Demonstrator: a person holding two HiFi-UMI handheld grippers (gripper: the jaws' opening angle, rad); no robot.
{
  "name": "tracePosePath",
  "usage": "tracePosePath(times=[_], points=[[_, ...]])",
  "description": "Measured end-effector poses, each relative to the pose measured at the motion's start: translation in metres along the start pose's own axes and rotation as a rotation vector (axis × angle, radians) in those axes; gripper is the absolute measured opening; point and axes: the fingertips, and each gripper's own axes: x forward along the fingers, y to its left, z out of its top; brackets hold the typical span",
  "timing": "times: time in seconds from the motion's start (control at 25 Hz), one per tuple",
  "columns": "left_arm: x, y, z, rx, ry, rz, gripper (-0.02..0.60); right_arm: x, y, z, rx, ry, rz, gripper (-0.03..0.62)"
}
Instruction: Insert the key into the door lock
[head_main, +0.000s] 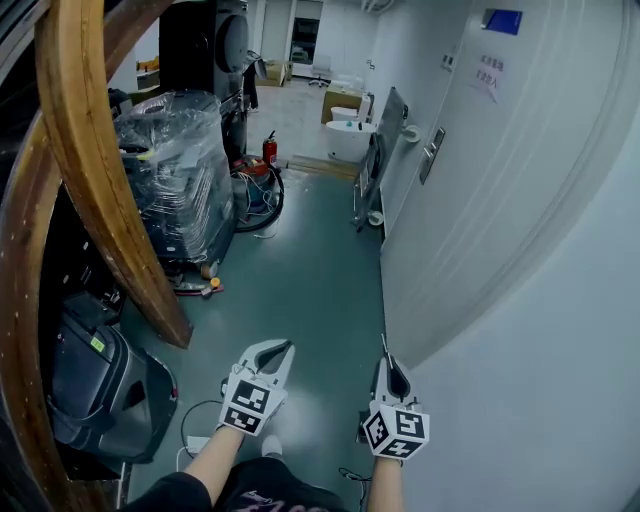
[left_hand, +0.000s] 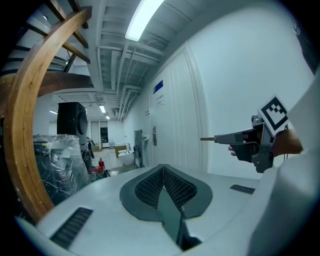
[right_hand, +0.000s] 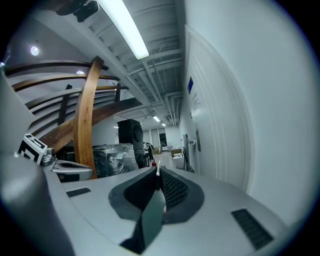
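Note:
The white door (head_main: 500, 200) fills the right wall of the corridor. Its metal handle and lock plate (head_main: 432, 155) are well ahead of both grippers, and show small in the left gripper view (left_hand: 153, 136) and the right gripper view (right_hand: 198, 140). My right gripper (head_main: 388, 360) is close beside the door, pointing down the corridor. It is shut on a thin metal key (right_hand: 158, 171) that sticks out past its tip (left_hand: 206, 139). My left gripper (head_main: 284, 346) is beside it on the left, shut, its pads (left_hand: 163, 172) together with nothing between them.
A curved wooden beam (head_main: 100, 170) leans along the left side. Behind it stands a plastic-wrapped stack (head_main: 175, 170), with a black case (head_main: 95, 385) nearer on the floor. Further down are a red fire extinguisher (head_main: 269, 148), a white tub (head_main: 350, 135) and panels against the wall.

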Motion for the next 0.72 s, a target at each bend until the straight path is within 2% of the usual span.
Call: tracePosePath(times=[0.24,0.72], points=[[0.031,0.038,0.003,0.009,0.011,-0.020,0.013,0.056,0.013,0.007,0.006,0.009,0.013,0.078],[0.109,0.090,0.015,0.036,-0.011,-0.044,0.013,0.157,0.000,0.026,-0.003,-0.026,0.028,0.078]])
